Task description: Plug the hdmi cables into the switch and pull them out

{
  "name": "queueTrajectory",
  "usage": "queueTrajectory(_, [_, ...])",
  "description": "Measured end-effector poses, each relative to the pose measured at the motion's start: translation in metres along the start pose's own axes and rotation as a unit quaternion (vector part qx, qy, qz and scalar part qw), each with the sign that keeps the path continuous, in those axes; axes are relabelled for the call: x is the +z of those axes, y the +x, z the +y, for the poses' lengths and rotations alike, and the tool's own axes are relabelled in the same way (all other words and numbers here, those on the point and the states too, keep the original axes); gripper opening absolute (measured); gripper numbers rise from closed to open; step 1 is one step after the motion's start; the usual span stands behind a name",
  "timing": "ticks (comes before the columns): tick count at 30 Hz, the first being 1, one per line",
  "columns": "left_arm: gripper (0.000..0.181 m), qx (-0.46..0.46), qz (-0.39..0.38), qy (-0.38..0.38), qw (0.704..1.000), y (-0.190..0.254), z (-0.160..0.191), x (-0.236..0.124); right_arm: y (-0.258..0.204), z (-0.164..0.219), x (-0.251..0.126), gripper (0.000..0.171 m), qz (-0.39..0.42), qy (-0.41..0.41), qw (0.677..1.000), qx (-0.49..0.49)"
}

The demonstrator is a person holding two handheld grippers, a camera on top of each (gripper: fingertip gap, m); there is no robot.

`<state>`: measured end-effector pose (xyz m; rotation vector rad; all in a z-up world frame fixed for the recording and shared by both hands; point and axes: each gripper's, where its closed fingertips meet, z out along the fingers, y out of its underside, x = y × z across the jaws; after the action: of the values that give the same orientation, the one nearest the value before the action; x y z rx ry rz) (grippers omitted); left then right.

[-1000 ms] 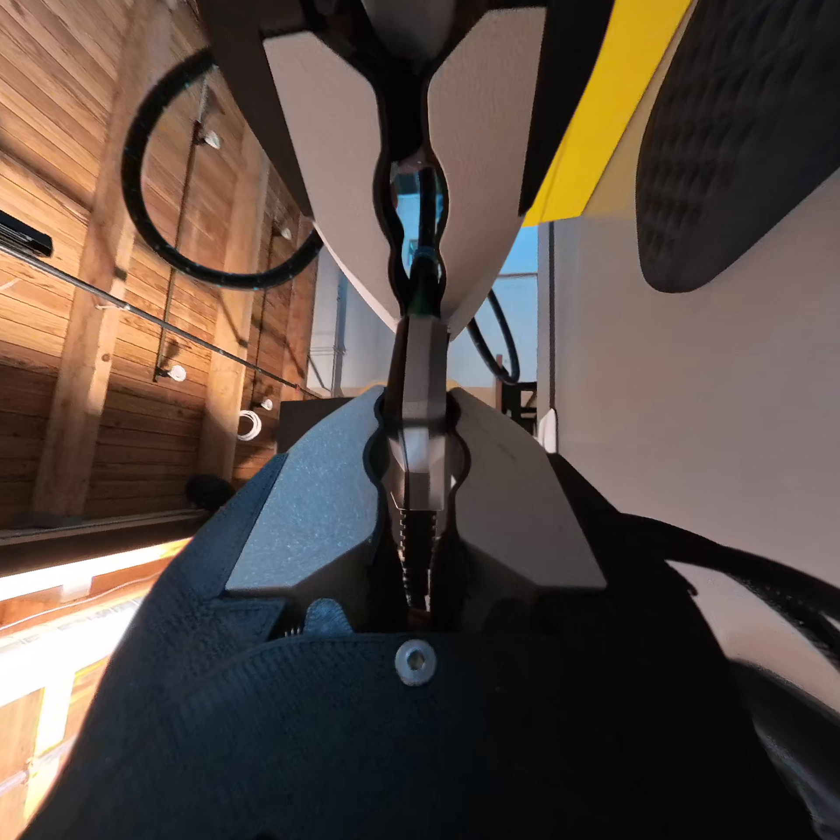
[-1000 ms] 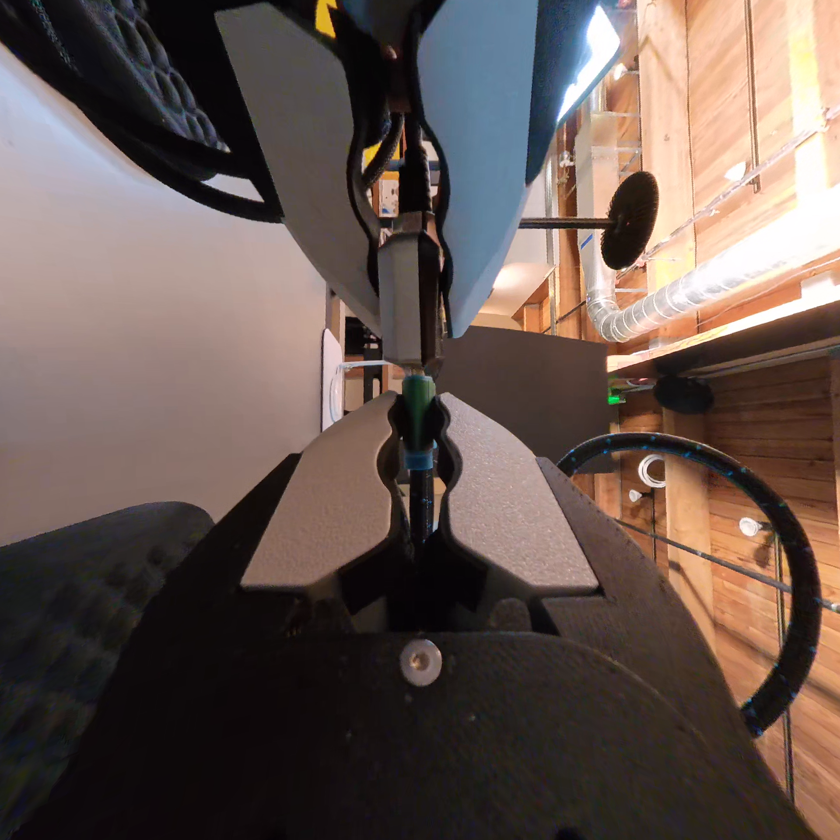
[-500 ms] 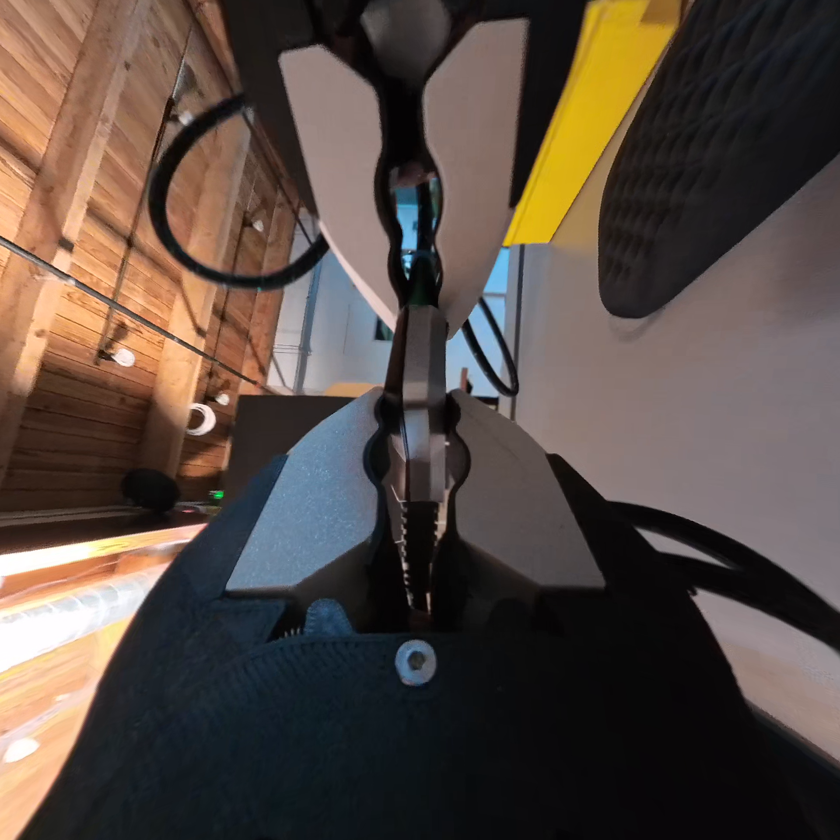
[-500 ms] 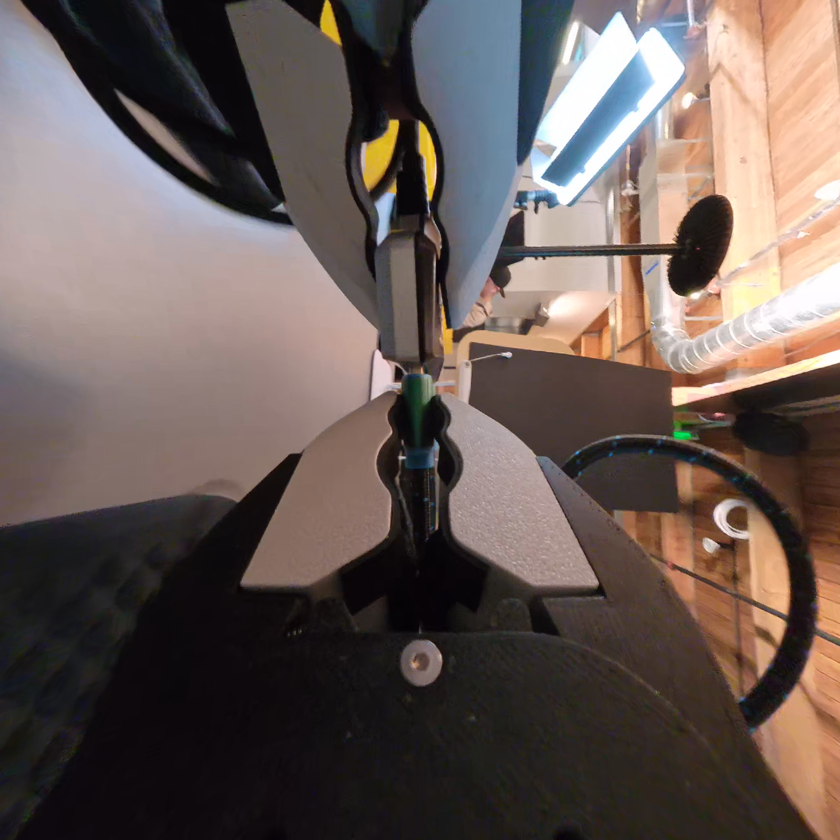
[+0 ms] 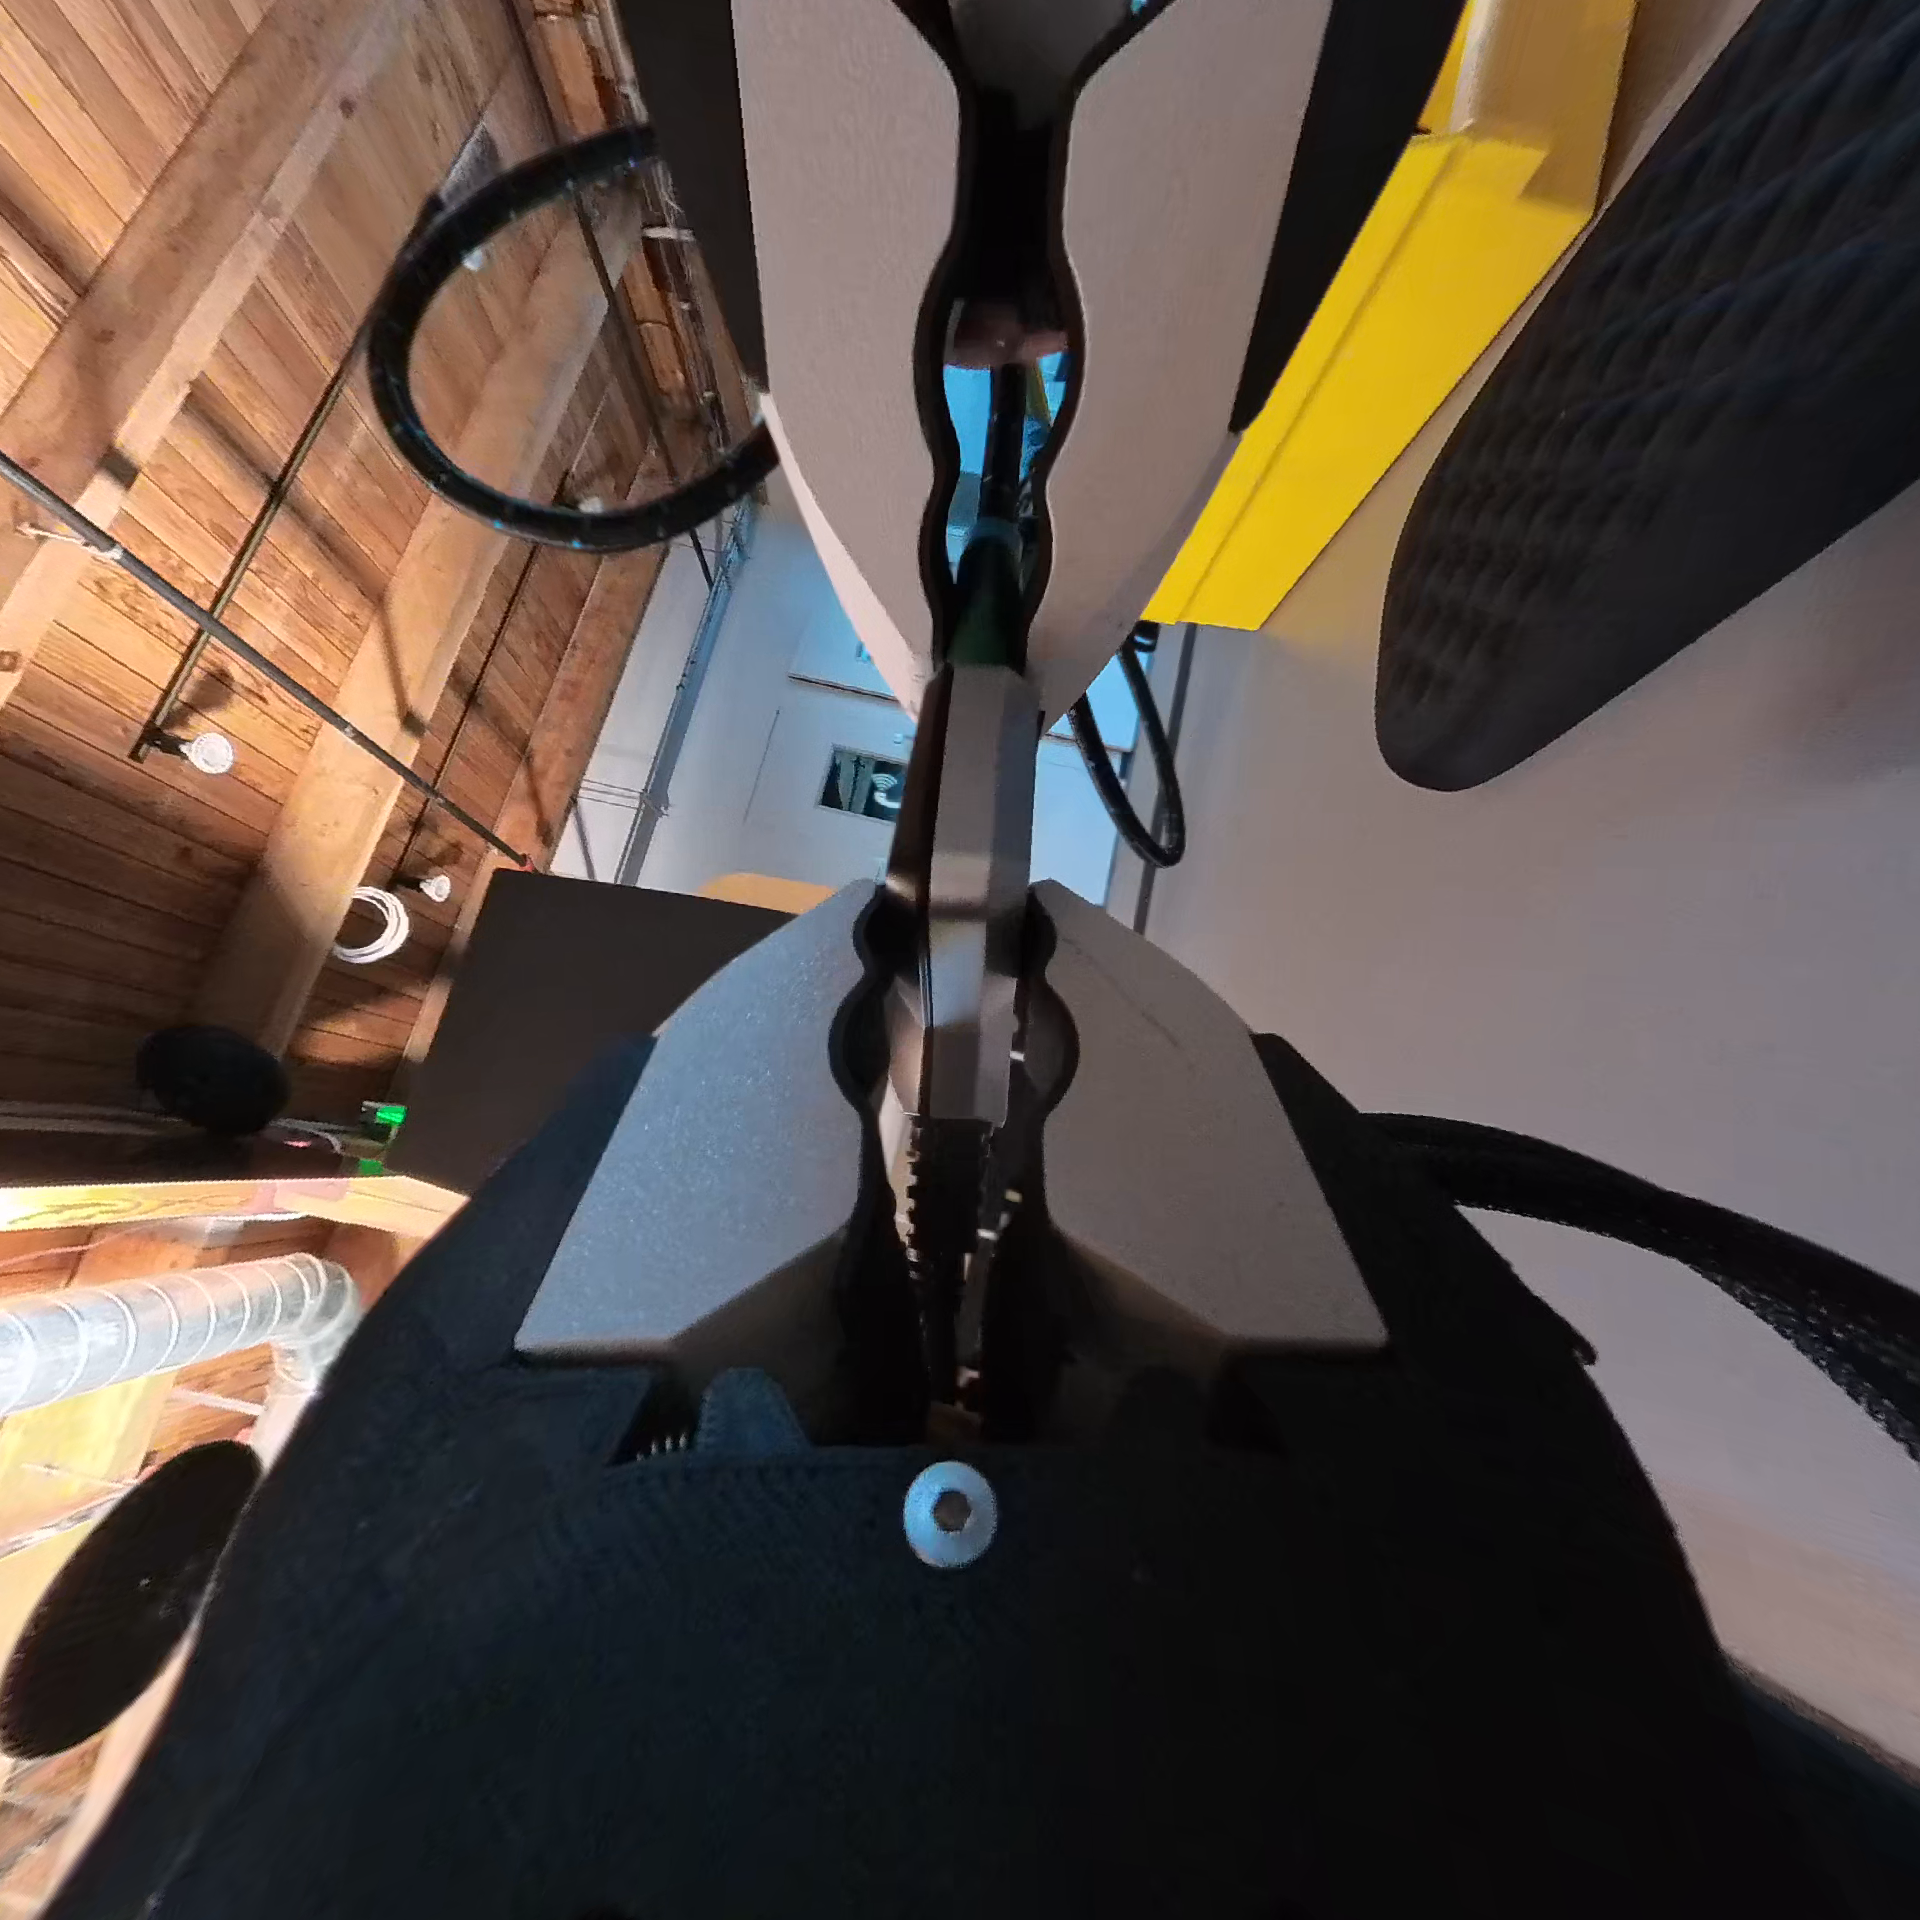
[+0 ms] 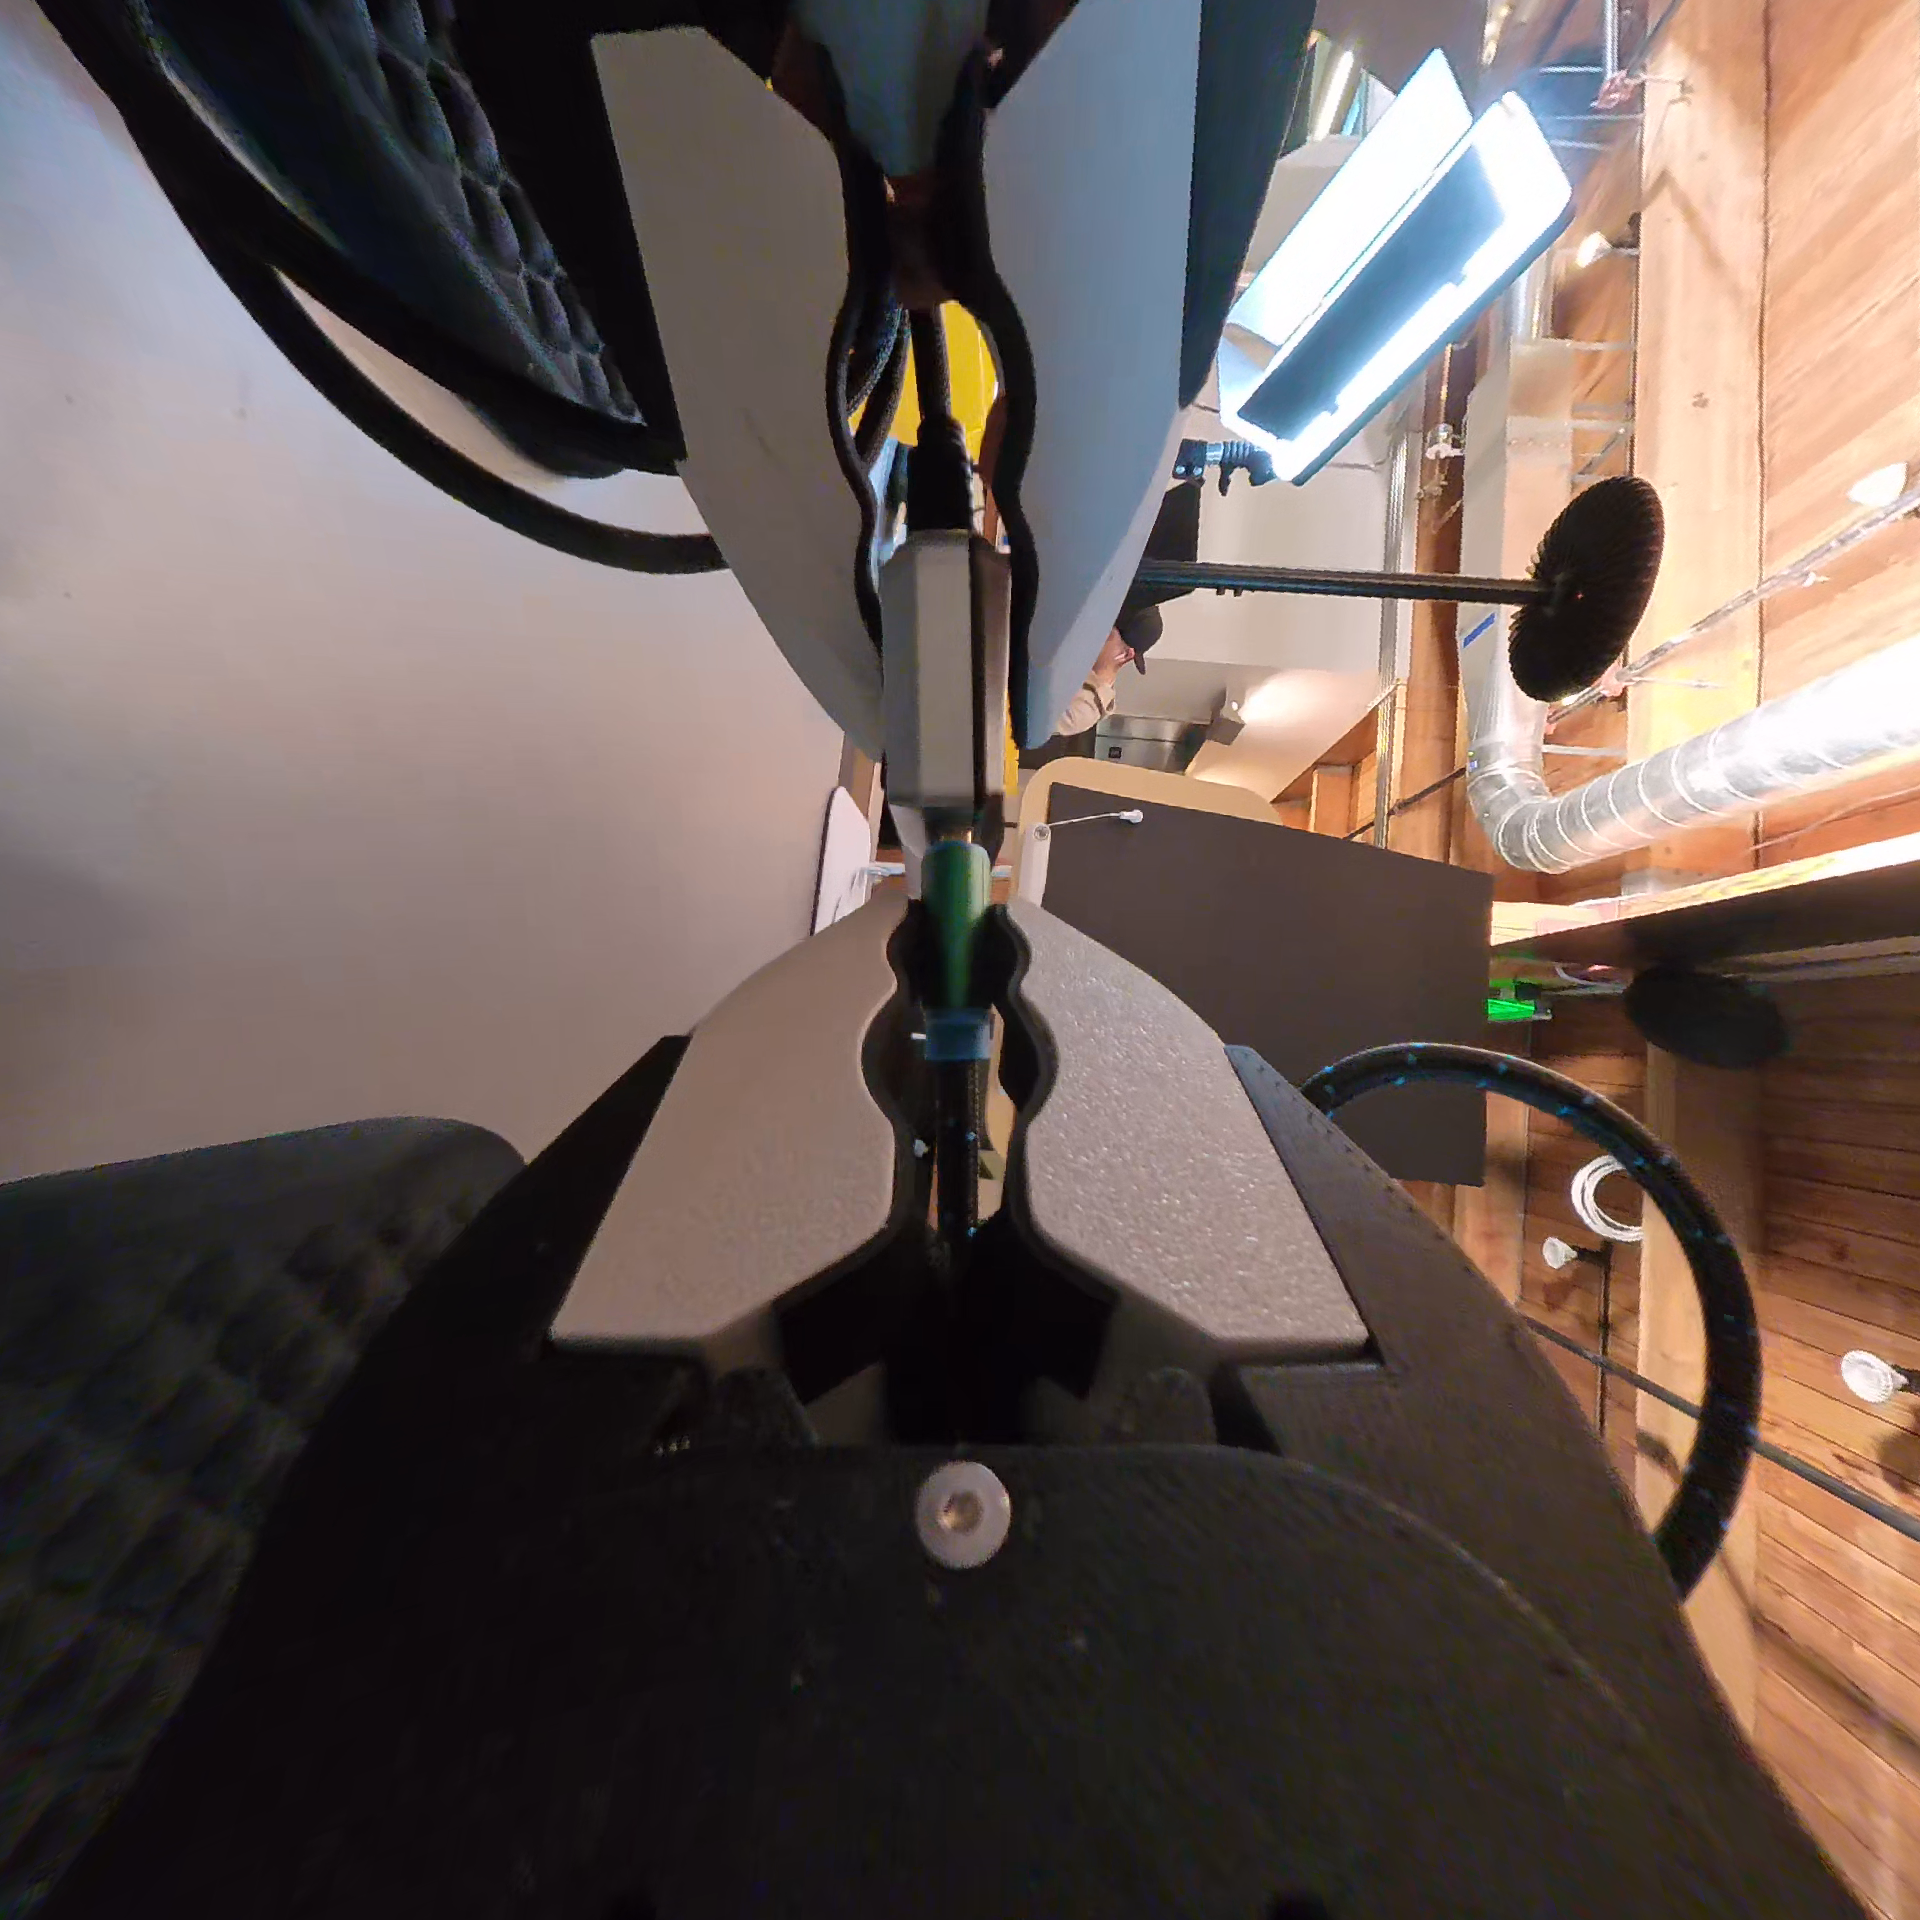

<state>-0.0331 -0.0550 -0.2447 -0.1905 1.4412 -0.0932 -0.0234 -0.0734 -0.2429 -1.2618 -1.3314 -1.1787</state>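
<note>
The hdmi switch (image 5: 961,914) was a slim grey metal block with faceted, bevelled edges, held up in the air between the two grippers, which pointed straight at each other. The left gripper (image 5: 956,925) was clamped tight on its body, the grainy grey fingers (image 5: 727,1143) with their wavy inner edges pinching it from both sides, and a ribbed black strain relief (image 5: 940,1195) ran back from the block into the gap behind them. In the right wrist view the same switch (image 6: 940,675) showed as a matte grey box with a darker side face, sitting between the far gripper's pale smooth fingers. The right gripper (image 6: 956,925) was closed on a green plug (image 6: 951,925), a small glossy cylinder-ish connector with a blue collar behind it, and its tip sat right up against the end of the switch; I couldn't tell how far in it went. A braided black cable (image 6: 956,1164) with tiny blue flecks ran back from the plug between the textured fingers (image 6: 1143,1143), and a loop of the same cable (image 6: 1704,1299) curved off to the side. From the left view that loop (image 5: 499,499) hung as a glossy black ring against the wooden plank ceiling (image 5: 208,312). A thicker mesh-sleeved black cable (image 5: 1662,1226) crossed the white surface (image 5: 1507,987), and a black quilted pad (image 5: 1683,416) with a honeycomb pattern lay on that same surface. A ribbed silver duct (image 6: 1714,769) ran along the wood.
</note>
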Motion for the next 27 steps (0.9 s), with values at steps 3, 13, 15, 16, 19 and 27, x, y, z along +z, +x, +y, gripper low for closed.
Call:
queueTrajectory(3, [0.023,-0.036,0.006,-0.02,0.999,0.009,0.005,0.004,-0.006,0.004,0.003,0.012,-0.014,-0.019,1.0,-0.005])
queueTrajectory(13, [0.023,0.016,0.037,-0.107,0.993,0.039,0.029,0.013,-0.033,-0.004,0.01,0.012,-0.023,-0.021,0.998,-0.048])
queueTrajectory(15, [0.023,-0.002,0.032,-0.1,0.995,0.037,0.029,0.013,-0.032,-0.005,0.009,0.012,-0.017,-0.019,0.998,-0.049])
queueTrajectory(16, [0.023,-0.006,0.026,-0.094,0.995,0.035,0.029,0.013,-0.03,-0.005,0.009,0.012,-0.014,-0.018,0.998,-0.051])
queueTrajectory(19, [0.023,-0.01,0.011,-0.073,0.997,0.028,0.027,0.011,-0.024,-0.008,0.007,0.012,-0.006,-0.012,0.999,-0.049])
queueTrajectory(27, [0.021,-0.039,0.0,-0.179,0.983,0.018,0.106,-0.022,0.018,0.102,-0.043,0.012,0.05,-0.232,0.971,-0.027])
